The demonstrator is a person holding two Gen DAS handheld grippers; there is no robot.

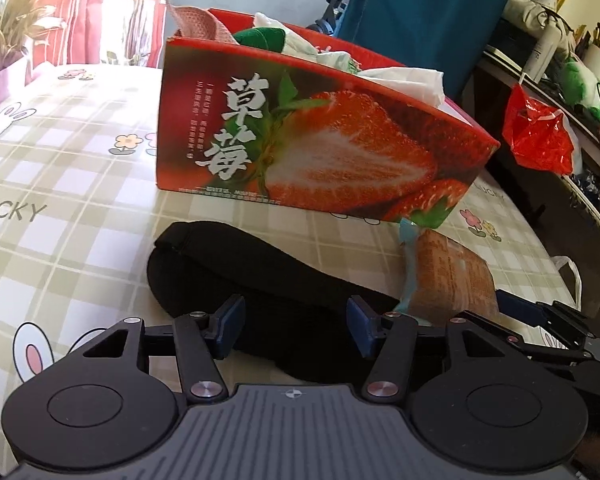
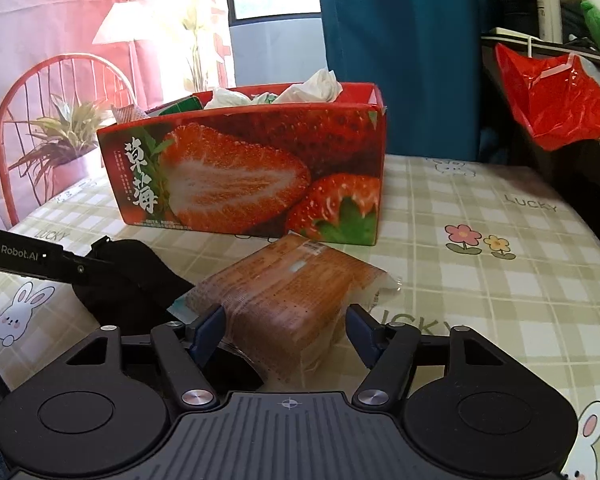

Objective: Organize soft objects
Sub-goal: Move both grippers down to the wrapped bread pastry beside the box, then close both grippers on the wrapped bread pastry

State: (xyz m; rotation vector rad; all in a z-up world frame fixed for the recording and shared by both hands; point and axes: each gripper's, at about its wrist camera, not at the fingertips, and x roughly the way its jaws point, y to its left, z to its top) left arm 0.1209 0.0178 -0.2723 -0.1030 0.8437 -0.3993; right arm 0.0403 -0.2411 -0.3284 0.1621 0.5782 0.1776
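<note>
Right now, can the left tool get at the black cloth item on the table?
Probably yes: the left tool is open right over the black cloth item, nothing lies between, and the orange packet sits off to its side.

One red strawberry-printed box [image 2: 260, 168] stands on the worktop [image 2: 480, 280], with several soft items heaped inside, too jumbled to count. In front lie one black fabric piece [image 1: 260, 272] and one clear-wrapped orange packet [image 2: 288, 292]. One red plastic bag [image 2: 552, 100] hangs behind.

The black cloth's [image 1: 260, 280] near end hides behind the left gripper [image 1: 296, 326].
</note>
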